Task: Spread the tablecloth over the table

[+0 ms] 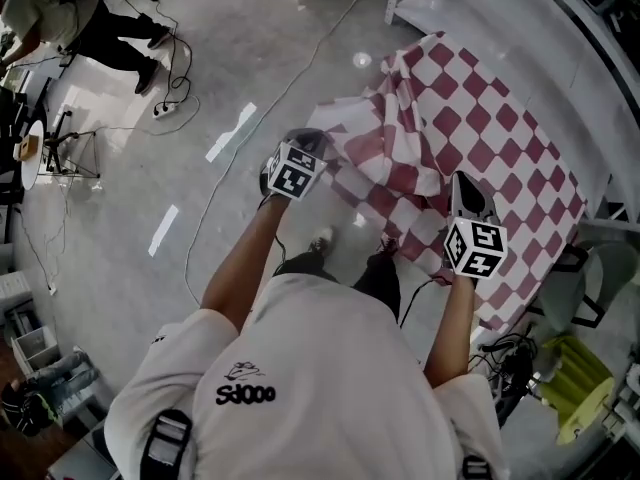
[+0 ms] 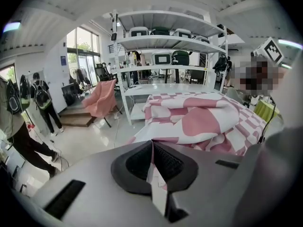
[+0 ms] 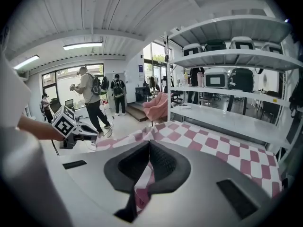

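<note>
A red-and-white checked tablecloth (image 1: 470,128) lies rumpled over the table at the right of the head view, bunched along its near-left side. My left gripper (image 1: 308,140) is shut on the cloth's near-left edge. In the left gripper view a thin fold of cloth (image 2: 203,122) runs between the closed pads of that gripper (image 2: 152,162). My right gripper (image 1: 463,186) is shut on the cloth's near edge further right. In the right gripper view a strip of the cloth (image 3: 213,143) hangs out of that gripper's (image 3: 147,148) closed pads. The left gripper (image 3: 66,122) also shows there, at the left.
A white shelving rack (image 2: 165,46) stands behind the table, with a pink chair (image 2: 102,100) beside it. People (image 3: 90,98) stand across the room. Cables (image 1: 180,88) trail over the grey floor. A yellow-green object (image 1: 580,383) sits by the table's near-right end.
</note>
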Action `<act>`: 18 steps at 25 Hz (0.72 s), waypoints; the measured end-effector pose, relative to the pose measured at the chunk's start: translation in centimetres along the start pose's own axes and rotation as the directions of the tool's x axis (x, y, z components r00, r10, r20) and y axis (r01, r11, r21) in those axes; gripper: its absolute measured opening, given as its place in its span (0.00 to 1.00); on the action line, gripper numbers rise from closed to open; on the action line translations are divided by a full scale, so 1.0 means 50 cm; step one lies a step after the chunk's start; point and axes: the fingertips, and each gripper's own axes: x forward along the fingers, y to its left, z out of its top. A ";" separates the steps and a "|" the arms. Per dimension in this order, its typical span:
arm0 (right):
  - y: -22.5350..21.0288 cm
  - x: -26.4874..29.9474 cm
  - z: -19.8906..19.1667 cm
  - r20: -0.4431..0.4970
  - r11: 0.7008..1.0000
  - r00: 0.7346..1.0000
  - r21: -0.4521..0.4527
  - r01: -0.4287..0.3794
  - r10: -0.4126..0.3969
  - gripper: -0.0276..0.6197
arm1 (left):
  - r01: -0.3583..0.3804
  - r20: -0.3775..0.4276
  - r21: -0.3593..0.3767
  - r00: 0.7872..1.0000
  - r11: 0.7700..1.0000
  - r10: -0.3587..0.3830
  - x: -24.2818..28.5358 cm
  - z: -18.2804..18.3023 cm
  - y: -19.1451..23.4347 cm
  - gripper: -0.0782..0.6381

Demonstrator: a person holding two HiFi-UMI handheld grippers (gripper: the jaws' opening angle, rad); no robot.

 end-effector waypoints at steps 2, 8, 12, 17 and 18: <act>0.022 0.001 -0.001 0.001 1.000 1.000 0.004 0.019 -0.019 0.08 | 0.005 0.002 0.006 1.000 1.000 -0.005 -0.003 -0.009 0.028 0.15; 0.074 0.003 -0.010 0.000 0.997 0.997 0.021 0.072 -0.072 0.08 | 0.023 -0.014 0.023 1.000 0.999 -0.023 0.005 -0.052 0.090 0.15; 0.091 0.006 -0.021 -0.007 0.995 0.995 0.029 0.097 -0.097 0.08 | 0.021 -0.034 0.017 0.999 1.000 -0.020 0.016 -0.086 0.125 0.15; 0.102 0.013 -0.027 -0.013 0.994 0.995 0.025 0.102 -0.101 0.08 | 0.001 -0.054 0.007 0.999 1.000 -0.001 0.024 -0.118 0.166 0.15; 0.108 0.016 -0.024 -0.012 0.995 0.995 0.020 0.099 -0.098 0.08 | -0.005 -0.058 0.004 0.998 1.000 0.005 0.024 -0.124 0.178 0.15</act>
